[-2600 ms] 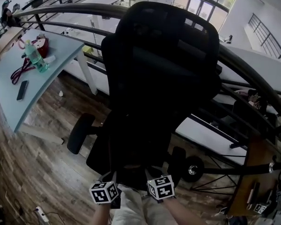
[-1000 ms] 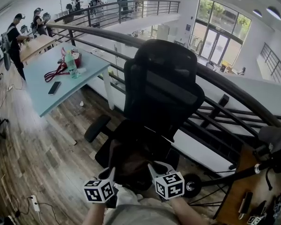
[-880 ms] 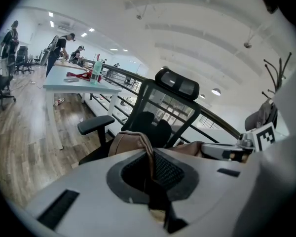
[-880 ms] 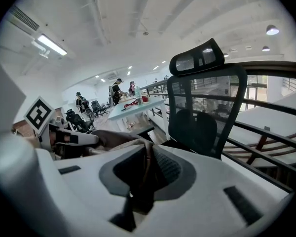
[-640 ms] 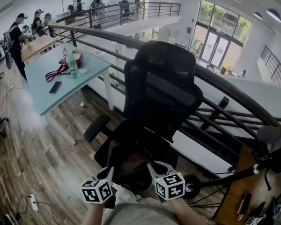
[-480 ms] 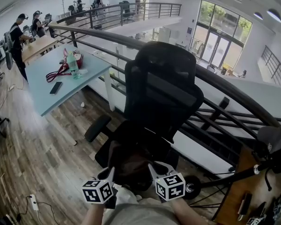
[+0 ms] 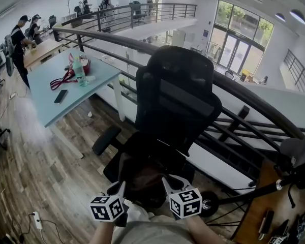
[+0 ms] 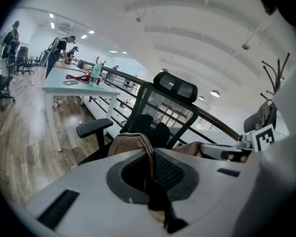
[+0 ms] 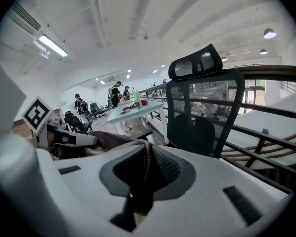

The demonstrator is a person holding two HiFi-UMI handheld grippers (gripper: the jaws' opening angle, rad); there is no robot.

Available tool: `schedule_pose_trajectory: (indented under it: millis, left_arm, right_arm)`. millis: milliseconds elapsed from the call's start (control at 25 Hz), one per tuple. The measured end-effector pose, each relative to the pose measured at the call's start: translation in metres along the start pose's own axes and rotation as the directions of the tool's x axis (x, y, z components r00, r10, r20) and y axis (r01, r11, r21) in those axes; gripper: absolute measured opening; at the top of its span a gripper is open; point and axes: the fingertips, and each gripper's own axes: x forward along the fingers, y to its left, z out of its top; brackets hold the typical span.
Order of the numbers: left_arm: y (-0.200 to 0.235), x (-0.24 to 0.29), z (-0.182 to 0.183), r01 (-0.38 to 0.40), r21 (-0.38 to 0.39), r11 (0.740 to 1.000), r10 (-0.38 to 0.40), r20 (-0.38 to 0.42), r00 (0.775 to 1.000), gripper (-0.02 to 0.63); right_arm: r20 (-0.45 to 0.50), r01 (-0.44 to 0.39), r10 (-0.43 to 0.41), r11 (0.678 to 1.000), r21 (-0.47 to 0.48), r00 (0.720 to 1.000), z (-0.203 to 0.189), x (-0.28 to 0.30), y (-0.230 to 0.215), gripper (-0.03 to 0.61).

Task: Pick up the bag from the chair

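Left gripper [image 7: 120, 191] pinched shut on a strap [image 8: 149, 154] of the brown bag [image 7: 141, 176], right gripper [image 7: 168, 183] clamped on another strap (each runs between the jaws), bag between both grippers at the front of the black chair [image 7: 175, 100] seat, light blue surface [image 7: 46, 103] well apart leftward.

Brown bag [image 7: 142, 173] bottom centre; black mesh chair [image 7: 175, 93]; pale blue surface [image 7: 43, 93] upper left; brown wood-plank floor [image 7: 35, 177]; black-and-white square-patterned marker cubes [image 7: 108, 208] at bottom.
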Motion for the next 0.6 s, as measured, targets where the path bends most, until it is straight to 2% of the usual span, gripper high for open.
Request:
schedule_pose_trajectory:
  millis: [600]
  left_arm:
    - [0.0047,0.0029,0.0046,0.005,-0.005,1.0,-0.005,0.002,1.0,0.014]
  right_arm:
    - [0.011,0.009,-0.009,1.0,-0.021,1.0,0.0063,0.0039,0.0028,0.034]
